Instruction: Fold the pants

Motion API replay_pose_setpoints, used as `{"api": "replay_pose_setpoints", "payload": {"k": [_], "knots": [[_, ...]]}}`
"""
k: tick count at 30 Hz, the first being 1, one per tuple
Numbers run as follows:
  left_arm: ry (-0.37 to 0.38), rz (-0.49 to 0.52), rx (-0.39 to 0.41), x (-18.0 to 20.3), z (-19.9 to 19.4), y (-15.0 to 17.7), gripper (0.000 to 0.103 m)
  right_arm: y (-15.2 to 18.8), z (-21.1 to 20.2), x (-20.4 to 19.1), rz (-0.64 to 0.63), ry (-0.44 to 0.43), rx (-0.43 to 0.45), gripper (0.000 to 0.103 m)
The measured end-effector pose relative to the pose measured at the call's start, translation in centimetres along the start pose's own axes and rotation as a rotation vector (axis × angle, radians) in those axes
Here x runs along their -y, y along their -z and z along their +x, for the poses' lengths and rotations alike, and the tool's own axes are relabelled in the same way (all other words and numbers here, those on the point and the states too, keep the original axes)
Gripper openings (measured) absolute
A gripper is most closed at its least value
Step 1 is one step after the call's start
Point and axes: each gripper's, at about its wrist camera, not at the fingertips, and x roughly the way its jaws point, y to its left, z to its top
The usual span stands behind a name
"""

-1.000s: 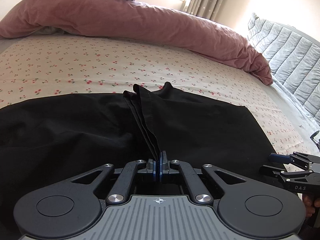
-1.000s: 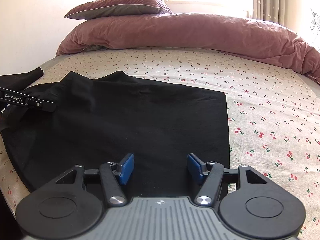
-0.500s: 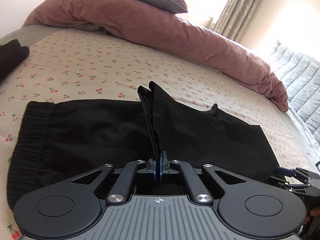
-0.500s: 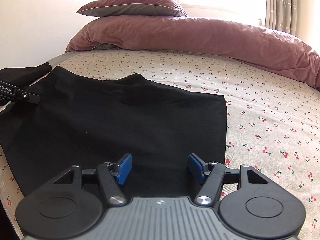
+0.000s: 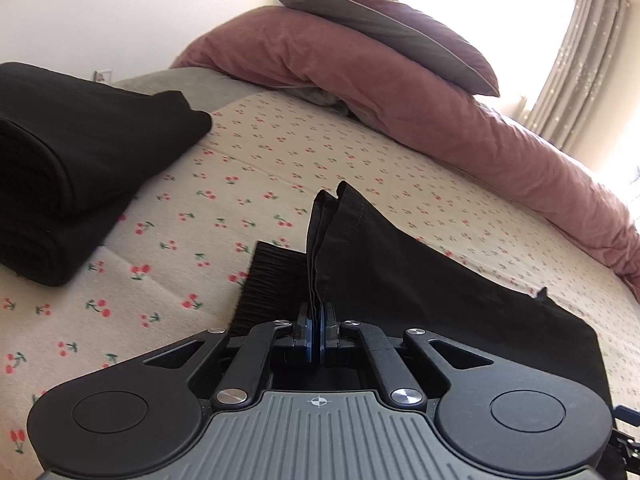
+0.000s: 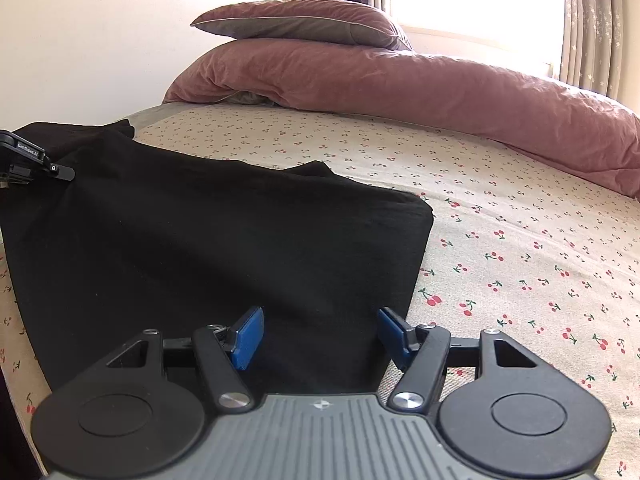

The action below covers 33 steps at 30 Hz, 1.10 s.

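Only one readable text: "GenRobot.AI" in small white letters on the black body of the left gripper (image 6: 24, 156), seen at the left edge of the right wrist view, last letters slightly blurred. Small white crosshair mark, no letters, on the grey ribbed housing of the left gripper in its own view, and the same mark on the right gripper (image 6: 320, 334) housing. Nothing legible on the pants (image 6: 224, 240), bedsheet (image 6: 520, 240) or pillow (image 6: 300, 24).
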Motion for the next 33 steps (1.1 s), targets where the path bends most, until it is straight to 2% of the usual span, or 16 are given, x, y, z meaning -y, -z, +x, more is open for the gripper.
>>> {"api": "replay_pose_setpoints", "payload": {"k": [4, 5, 7, 8, 9, 10, 11, 12, 14, 16, 21, 24, 28, 30, 33], "knots": [[-0.060, 0.031, 0.004, 0.1, 0.4, 0.0, 0.004, 0.2, -0.1, -0.2, -0.009, 0.002, -0.002, 0.064], [-0.078, 0.039, 0.018, 0.3, 0.2, 0.1, 0.010, 0.2, -0.1, -0.2, -0.007, 0.005, -0.004, 0.064], [-0.090, 0.058, 0.052, 0.6, -0.6, 0.0, 0.015, 0.2, -0.2, 0.0, -0.004, 0.008, -0.004, 0.064], [-0.090, 0.061, 0.067, 0.9, -1.0, 0.0, 0.026, 0.2, -0.4, 0.0, -0.005, 0.012, 0.001, 0.064], [-0.086, 0.063, 0.086, 1.1, -1.6, -0.1, 0.043, 0.1, -0.7, 0.1, -0.002, 0.014, 0.008, 0.064], [-0.081, 0.067, 0.112, 1.4, -2.2, -0.1, 0.052, 0.1, -1.0, 0.3, 0.005, 0.012, 0.017, 0.064], [-0.078, 0.074, 0.138, 1.6, -2.7, -0.1, 0.067, 0.1, -1.3, 0.6, 0.017, 0.004, 0.027, 0.064], [-0.082, 0.090, 0.170, 2.2, -3.4, -0.1, 0.074, 0.1, -1.7, 0.8, 0.030, -0.006, 0.034, 0.064], [-0.095, 0.127, 0.199, 3.1, -4.1, -0.1, 0.075, 0.1, -2.2, 1.2, 0.047, -0.025, 0.041, 0.064], [-0.065, 0.149, 0.192, 4.1, -4.6, 0.1, 0.076, 0.2, -2.5, 1.3, 0.058, -0.046, 0.043, 0.064], [0.112, 0.220, 0.119, 8.1, -4.6, 2.6, 0.079, 0.6, -2.6, 0.2, 0.030, -0.091, 0.022, 0.064], [0.230, 0.254, 0.043, 11.1, -3.5, 5.1, 0.079, 0.9, -2.6, -0.4, 0.010, -0.104, 0.004, 0.064], [0.351, 0.304, -0.063, 14.5, -1.9, 8.8, 0.079, 1.4, -2.6, -1.2, -0.028, -0.111, -0.011, 0.064], [0.375, 0.359, -0.079, 15.8, -1.4, 10.4, 0.079, 1.6, -2.7, -1.4, -0.039, -0.113, -0.019, 0.065], [0.373, 0.483, -0.041, 17.2, -1.5, 12.3, 0.079, 2.0, -2.8, -1.4, -0.053, -0.109, -0.036, 0.066]]}}
